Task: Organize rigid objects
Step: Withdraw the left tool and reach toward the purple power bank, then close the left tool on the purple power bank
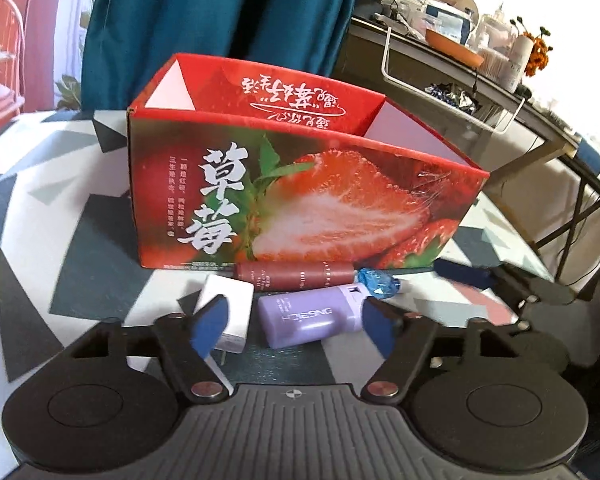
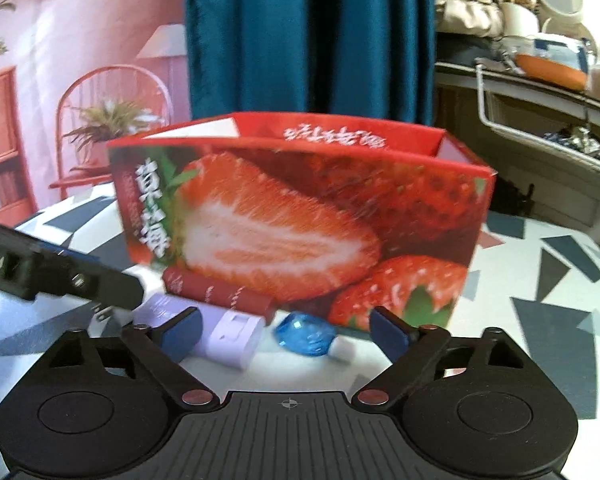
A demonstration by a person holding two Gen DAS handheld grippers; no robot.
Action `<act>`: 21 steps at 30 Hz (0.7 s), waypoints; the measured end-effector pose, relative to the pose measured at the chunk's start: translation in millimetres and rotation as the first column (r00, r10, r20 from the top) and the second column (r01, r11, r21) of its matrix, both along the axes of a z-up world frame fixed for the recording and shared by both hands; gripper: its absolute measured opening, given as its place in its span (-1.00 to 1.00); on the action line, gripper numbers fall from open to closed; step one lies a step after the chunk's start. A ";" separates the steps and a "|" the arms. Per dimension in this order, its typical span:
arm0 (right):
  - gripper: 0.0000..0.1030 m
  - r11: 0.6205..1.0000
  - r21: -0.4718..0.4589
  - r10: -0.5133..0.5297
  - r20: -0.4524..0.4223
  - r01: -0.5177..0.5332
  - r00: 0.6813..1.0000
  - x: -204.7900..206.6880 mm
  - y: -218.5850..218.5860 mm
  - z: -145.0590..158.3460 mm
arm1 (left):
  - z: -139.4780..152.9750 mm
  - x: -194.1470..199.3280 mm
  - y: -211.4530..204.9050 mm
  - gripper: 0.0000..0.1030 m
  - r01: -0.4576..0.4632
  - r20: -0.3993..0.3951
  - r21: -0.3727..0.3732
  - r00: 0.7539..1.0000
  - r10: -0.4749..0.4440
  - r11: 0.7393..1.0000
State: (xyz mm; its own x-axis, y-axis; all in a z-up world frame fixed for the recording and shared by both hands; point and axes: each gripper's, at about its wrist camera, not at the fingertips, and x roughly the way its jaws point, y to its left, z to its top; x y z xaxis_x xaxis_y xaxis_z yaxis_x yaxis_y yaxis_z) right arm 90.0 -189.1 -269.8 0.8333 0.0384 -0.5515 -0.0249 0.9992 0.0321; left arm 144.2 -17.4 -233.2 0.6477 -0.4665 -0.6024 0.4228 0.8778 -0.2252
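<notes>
An open red strawberry box [image 1: 300, 200] [image 2: 300, 216] stands on the patterned tabletop. Along its front wall lies a dark red tube [image 1: 296, 274] [image 2: 216, 290]. Nearer to me lie a white plug adapter [image 1: 230, 304], a lilac rectangular device [image 1: 312, 320] [image 2: 228, 332] and a blue faceted piece [image 1: 378, 282] [image 2: 304, 334]. My left gripper [image 1: 296, 326] is open around the lilac device, with a gap at its left pad, which covers part of the adapter. My right gripper [image 2: 284, 336] is open, with the blue piece and the lilac device's end between its fingers, untouched.
The tabletop [image 1: 80, 240] has a white, grey and dark triangle pattern. A teal curtain [image 1: 220, 12] hangs behind the box. A cluttered grey shelf [image 1: 480, 68] stands at the back right. The other gripper's finger [image 2: 60, 276] reaches in from the left in the right wrist view.
</notes>
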 end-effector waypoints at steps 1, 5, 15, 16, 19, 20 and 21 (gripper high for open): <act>0.55 1.000 0.006 0.012 -0.005 -0.012 1.000 0.9 0.8 -0.3 | -0.8 1.1 -0.2 0.26 0.007 -0.007 -0.008 1.000 -0.007 1.000; 0.42 0.999 0.017 0.051 -0.028 -0.050 0.998 3.8 6.2 -3.3 | -5.2 4.3 -3.3 0.13 0.032 -0.033 -0.019 0.999 -0.033 0.999; 0.24 0.991 0.024 0.135 -0.078 -0.134 0.988 14.6 18.0 -9.8 | -23.5 25.3 -5.1 0.09 0.005 -0.091 -0.040 0.996 -0.008 0.999; 0.24 0.989 0.022 0.146 -0.079 -0.144 0.986 16.2 20.1 -9.9 | -25.0 28.0 -3.7 0.09 -0.007 -0.095 -0.043 0.995 0.002 0.999; 0.24 0.986 0.014 0.170 -0.085 -0.169 0.982 20.2 26.3 -11.2 | -29.1 31.9 -0.3 0.08 -0.025 -0.095 -0.041 0.995 0.021 0.999; 0.23 0.985 0.009 0.174 -0.088 -0.174 0.981 20.9 28.2 -11.9 | -29.7 32.5 -0.8 0.08 -0.024 -0.089 -0.040 0.996 0.020 0.999; 0.22 0.984 0.003 0.177 -0.092 -0.177 0.980 21.6 29.4 -12.7 | -30.1 32.0 -1.7 0.08 -0.021 -0.081 -0.036 0.997 0.018 0.999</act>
